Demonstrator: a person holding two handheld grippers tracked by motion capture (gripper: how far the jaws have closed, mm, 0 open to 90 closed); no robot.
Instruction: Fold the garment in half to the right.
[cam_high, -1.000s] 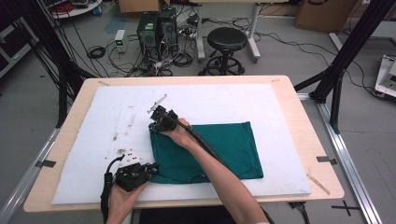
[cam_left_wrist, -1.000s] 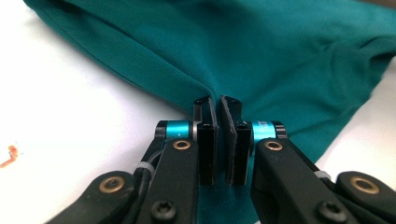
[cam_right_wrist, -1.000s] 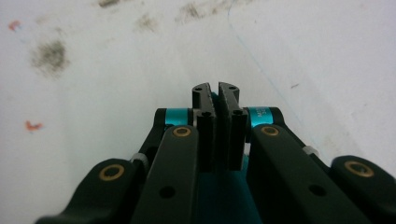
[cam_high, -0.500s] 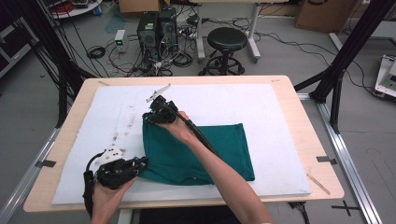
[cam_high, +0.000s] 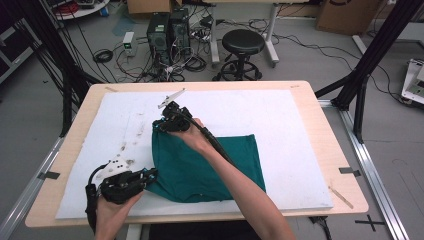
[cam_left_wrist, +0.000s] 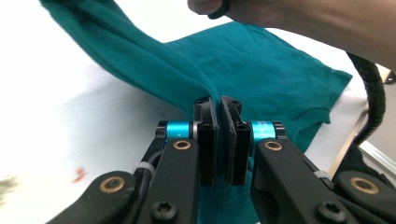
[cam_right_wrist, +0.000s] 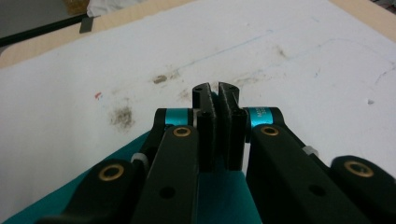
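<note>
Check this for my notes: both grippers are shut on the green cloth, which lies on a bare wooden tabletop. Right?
Not quite. The left gripper and right gripper are both shut on the green cloth, but it lies on a white sheet that covers the wooden table, not on bare wood. The high view shows this.

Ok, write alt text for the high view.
A person's two grippers pinch the left edge of a green cloth on a white-covered table: the left gripper at its near corner, the right gripper at its far corner.
</note>
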